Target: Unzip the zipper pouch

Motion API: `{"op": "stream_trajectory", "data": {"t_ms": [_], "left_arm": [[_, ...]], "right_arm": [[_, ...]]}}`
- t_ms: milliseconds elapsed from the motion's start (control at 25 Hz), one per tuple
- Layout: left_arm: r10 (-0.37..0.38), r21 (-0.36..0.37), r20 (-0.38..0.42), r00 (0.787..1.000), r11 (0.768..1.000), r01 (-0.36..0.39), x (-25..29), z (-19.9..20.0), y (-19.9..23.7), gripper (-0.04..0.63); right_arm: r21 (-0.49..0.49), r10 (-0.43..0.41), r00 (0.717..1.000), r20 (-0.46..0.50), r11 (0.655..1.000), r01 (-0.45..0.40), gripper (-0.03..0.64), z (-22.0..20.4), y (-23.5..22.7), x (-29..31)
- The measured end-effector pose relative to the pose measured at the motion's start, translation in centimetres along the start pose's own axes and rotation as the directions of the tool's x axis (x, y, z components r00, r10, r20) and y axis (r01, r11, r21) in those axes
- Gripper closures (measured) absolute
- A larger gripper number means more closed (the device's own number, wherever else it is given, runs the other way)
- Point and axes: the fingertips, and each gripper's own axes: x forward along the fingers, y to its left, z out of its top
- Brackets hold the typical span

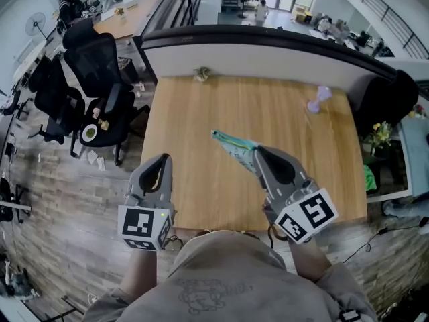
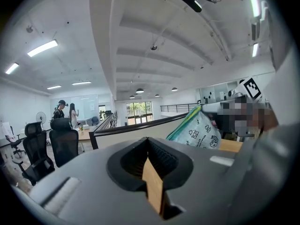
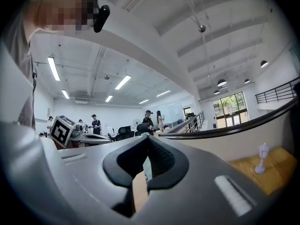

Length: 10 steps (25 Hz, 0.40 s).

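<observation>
Wooden table (image 1: 201,106) lies below both tools, with office chairs (image 1: 94,66) off at 9 o'clock.

- **Left gripper (image 1: 163,159):** jaws are pressed together with nothing between them. It is held over the table's left edge, at 7 o'clock in the head view.
- **Zipper pouch (image 1: 231,146):** it is found at 2 o'clock from that gripper, near but apart. Its long axis runs 10 to 4 o'clock, with the free end at 10. Contact with the table cannot be settled, and the zipper pull is not resolved.
- **Right gripper (image 1: 258,154):** jaws are closed on the pouch's 4 o'clock end, and a thin edge is seen pinched between them.

The free end is judged nearer the left gripper. The pull would likely be taken from that side and drawn along the 10–4 line.
</observation>
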Motion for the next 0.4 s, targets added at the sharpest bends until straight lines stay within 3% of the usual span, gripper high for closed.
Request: {"op": "stream_trajectory", "data": {"t_ms": [400], "left_arm": [[-0.016,-0.002,0.006,1.0,1.0,0.016,-0.6,0.0,-0.5,0.595]], "right_arm": [[0.002,0.017,1.0,-0.002,1.0,-0.017,0.609,-0.3,1.2,-0.4]]}}
